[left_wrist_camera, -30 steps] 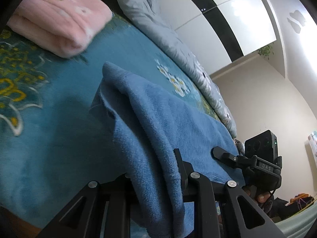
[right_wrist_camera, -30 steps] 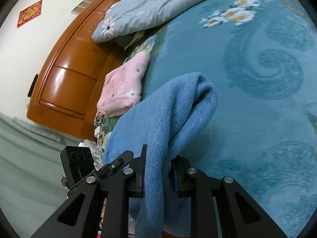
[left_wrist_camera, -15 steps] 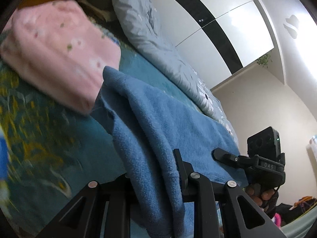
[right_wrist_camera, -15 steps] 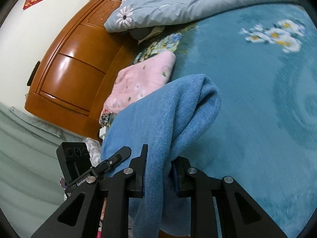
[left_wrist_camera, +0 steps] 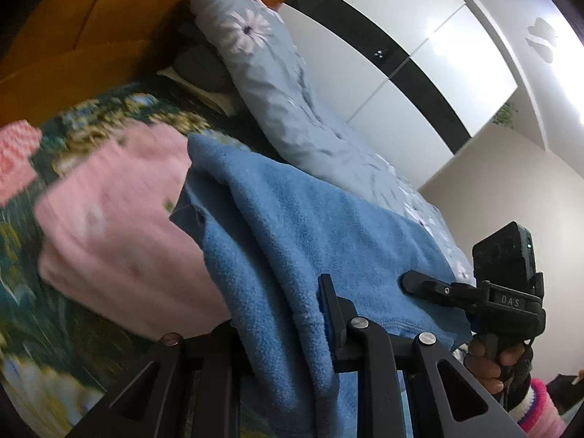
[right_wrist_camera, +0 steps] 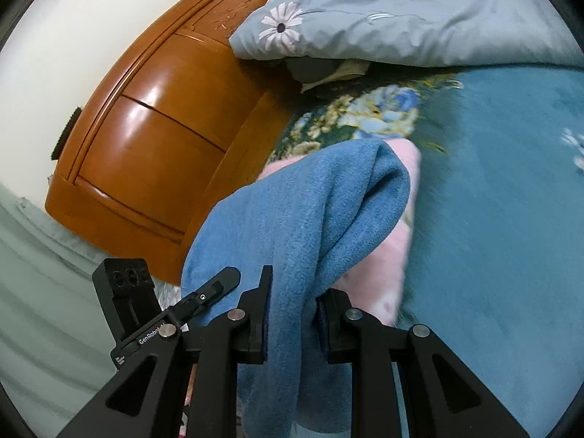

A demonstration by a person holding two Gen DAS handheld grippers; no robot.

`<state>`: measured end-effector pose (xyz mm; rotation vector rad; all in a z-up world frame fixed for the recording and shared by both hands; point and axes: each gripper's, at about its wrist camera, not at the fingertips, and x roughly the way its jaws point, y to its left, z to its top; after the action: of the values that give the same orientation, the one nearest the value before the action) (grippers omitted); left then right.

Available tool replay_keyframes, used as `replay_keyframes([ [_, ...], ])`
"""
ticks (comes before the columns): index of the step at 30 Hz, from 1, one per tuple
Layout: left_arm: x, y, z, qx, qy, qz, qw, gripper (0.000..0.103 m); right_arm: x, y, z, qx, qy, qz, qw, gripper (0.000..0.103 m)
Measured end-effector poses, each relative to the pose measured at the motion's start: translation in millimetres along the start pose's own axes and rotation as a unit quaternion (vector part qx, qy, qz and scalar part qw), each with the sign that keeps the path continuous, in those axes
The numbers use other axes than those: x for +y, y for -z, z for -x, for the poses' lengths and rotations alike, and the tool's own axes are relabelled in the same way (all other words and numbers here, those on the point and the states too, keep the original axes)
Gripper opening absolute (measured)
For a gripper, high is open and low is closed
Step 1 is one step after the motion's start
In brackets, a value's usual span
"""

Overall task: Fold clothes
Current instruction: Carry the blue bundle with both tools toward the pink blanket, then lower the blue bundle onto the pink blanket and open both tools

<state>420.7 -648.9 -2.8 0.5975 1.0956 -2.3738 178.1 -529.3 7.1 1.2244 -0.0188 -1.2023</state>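
A folded blue fleece garment [left_wrist_camera: 292,241] hangs between my two grippers, lifted above the bed. My left gripper [left_wrist_camera: 281,321] is shut on one end of it. My right gripper [right_wrist_camera: 292,303] is shut on the other end [right_wrist_camera: 310,219]. A folded pink garment [left_wrist_camera: 113,241] lies on the bed right under and behind the blue one; it also shows in the right wrist view [right_wrist_camera: 387,255]. The right gripper appears at the right of the left wrist view [left_wrist_camera: 452,288]. The left gripper appears at the left of the right wrist view [right_wrist_camera: 204,295].
The bed has a teal flowered blanket [right_wrist_camera: 511,219]. A grey quilt [right_wrist_camera: 401,18] with daisies is bunched at the head end. A wooden headboard [right_wrist_camera: 164,138] stands behind. White wardrobe doors [left_wrist_camera: 419,73] line the far wall.
Both grippers have carried the blue garment toward the headboard; it now hangs over the pink folded garment, which was farther off before. Both grips are unchanged.
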Motion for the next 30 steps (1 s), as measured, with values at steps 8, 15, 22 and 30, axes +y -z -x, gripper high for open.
replay_keyframes([
  [8,42,-45,-21,-0.006,-0.017,0.007,0.9998,0.022,4,-36,-44,-0.028,0.008,0.008,1.0,0.021],
  [15,71,-55,-50,0.01,-0.05,0.024,0.9984,0.022,-20,-37,-75,-0.024,0.036,-0.012,0.999,0.021],
  [22,104,-45,-71,0.026,-0.057,0.064,0.996,0.023,-45,-22,-96,-0.013,0.044,-0.037,0.998,0.023],
  [30,101,-41,-73,0.035,-0.084,0.063,0.9938,0.028,-56,-14,-100,-0.008,0.051,-0.053,0.997,0.029],
])
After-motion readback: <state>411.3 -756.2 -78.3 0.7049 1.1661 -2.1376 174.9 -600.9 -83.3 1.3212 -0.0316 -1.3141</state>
